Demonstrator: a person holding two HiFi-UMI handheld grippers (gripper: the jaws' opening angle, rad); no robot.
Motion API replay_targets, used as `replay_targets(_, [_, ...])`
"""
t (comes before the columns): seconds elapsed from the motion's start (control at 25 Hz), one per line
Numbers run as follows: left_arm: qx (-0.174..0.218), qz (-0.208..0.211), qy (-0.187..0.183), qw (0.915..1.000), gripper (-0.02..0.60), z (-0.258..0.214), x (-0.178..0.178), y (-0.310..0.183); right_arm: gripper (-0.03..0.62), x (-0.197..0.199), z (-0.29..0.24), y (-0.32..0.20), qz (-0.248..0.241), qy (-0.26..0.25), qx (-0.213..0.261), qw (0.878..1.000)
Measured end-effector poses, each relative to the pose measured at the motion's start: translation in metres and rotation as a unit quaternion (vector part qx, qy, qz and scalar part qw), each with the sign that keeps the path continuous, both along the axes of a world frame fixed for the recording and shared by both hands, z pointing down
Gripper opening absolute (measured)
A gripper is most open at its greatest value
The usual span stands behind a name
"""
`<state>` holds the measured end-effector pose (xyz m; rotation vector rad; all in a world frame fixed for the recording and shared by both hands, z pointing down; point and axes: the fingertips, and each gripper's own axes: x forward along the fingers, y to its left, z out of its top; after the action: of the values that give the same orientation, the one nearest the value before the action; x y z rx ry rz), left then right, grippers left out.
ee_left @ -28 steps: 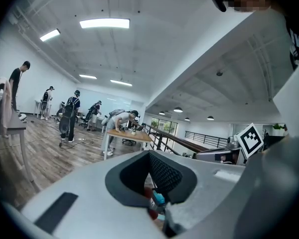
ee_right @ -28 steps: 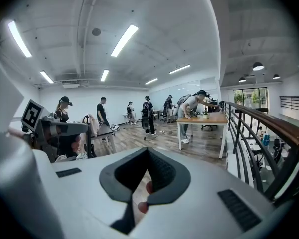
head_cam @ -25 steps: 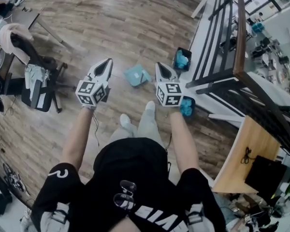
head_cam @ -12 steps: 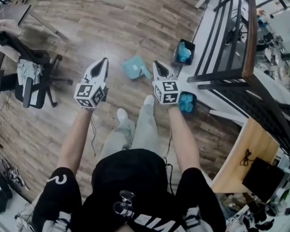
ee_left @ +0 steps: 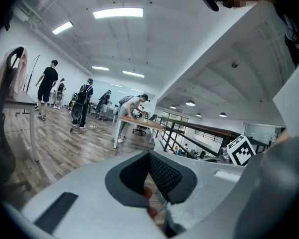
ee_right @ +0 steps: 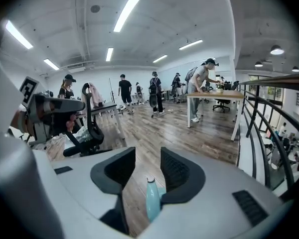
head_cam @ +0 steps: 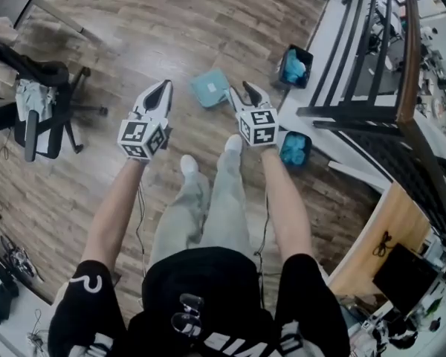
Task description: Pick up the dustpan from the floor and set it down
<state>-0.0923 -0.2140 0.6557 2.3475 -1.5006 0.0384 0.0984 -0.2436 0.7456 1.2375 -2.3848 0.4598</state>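
Observation:
The light teal dustpan [head_cam: 209,88] lies on the wooden floor, just ahead of me. My right gripper [head_cam: 245,92] hangs beside its right edge; its jaws have just been opening and stand apart. In the right gripper view the dustpan's pale teal handle [ee_right: 152,199] stands between the dark pads [ee_right: 177,172], nearer the right one, and neither pad presses on it. My left gripper [head_cam: 162,89] is to the left of the dustpan, apart from it, its jaws tapering to a closed point with nothing in them.
Two black bins with blue contents [head_cam: 293,65] [head_cam: 293,149] stand along a white ledge with a dark railing [head_cam: 372,110] on the right. An office chair [head_cam: 41,114] is at the left. My feet [head_cam: 189,163] are just behind the grippers. People and a table [ee_right: 217,97] are far off.
Both grippers have sunk toward the floor and closer to the dustpan. The right gripper's jaws, closed to a point before, now stand spread.

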Motion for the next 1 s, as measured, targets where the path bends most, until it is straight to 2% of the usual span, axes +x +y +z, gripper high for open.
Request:
replay_targets(0.32, [-0.032, -0.010, 0.013, 0.9994, -0.005, 0.056, -0.015, 0.002, 0.190, -0.010, 0.078, -0.007, -0.016, 0.044, -0.031, 0.998])
replay_targets(0.48, [-0.049, -0.008, 0.009, 0.9987, -0.005, 0.076, -0.016, 0.008, 0.216, -0.012, 0.118, -0.008, -0.028, 0.073, -0.063, 0.995])
replay_targets(0.64, [-0.059, 0.000, 0.002, 0.9983, -0.005, 0.088, -0.017, 0.017, 0.215, -0.011, 0.153, -0.009, -0.033, 0.111, -0.083, 0.990])
replay_targets(0.8, [-0.068, 0.000, -0.003, 0.9976, -0.005, 0.095, -0.024, 0.022, 0.164, -0.015, 0.167, -0.003, -0.031, 0.136, -0.093, 0.986])
replay_targets(0.92, [-0.070, -0.001, -0.002, 0.9975, -0.005, 0.097, -0.026, 0.023, 0.152, -0.018, 0.175, -0.002, -0.032, 0.147, -0.093, 0.984])
replay_targets(1.0, [-0.071, 0.000, -0.002, 0.9975, -0.005, 0.098, -0.025, 0.023, 0.094, -0.017, 0.176, -0.003, -0.028, 0.156, -0.088, 0.984])
